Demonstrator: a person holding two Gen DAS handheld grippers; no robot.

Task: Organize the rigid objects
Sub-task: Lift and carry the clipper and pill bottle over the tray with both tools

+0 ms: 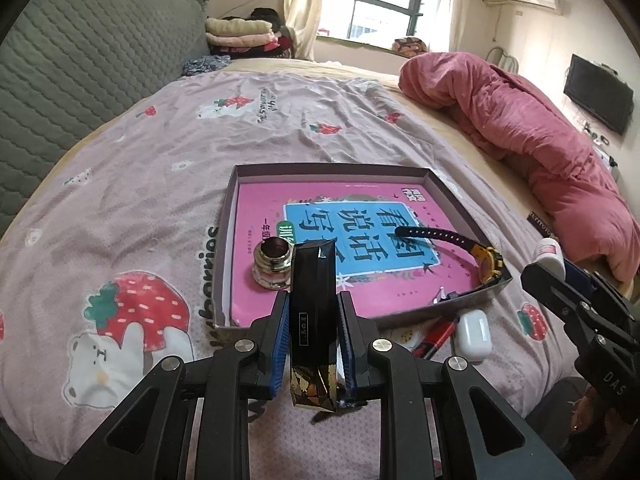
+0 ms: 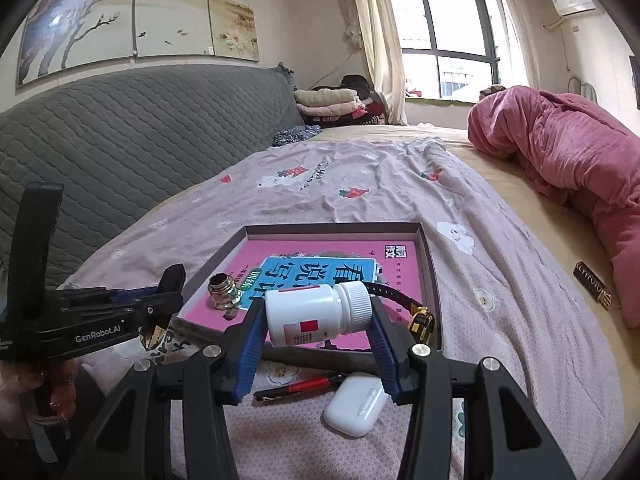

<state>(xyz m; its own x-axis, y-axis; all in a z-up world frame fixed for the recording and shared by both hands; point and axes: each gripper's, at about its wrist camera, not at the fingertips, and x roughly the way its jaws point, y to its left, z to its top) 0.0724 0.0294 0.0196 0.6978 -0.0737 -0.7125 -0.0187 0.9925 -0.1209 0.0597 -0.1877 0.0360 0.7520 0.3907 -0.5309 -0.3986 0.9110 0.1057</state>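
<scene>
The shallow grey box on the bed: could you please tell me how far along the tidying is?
Done: the shallow grey box already holds a pink book, a gold-capped glass jar and a yellow-and-black wristwatch.
In hand: left tongs grip a black faceted bottle; right tongs grip a white plastic pill bottle.
Left: a white earbud case and a red-and-black pen lie outside on the bedsheet.

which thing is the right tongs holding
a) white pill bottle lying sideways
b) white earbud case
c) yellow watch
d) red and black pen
a: in the right wrist view the white pill bottle lies sideways, pinched between the blue pads of the right tongs, while the earbud case and pen lie on the bedsheet and the watch sits in the tray.
</scene>
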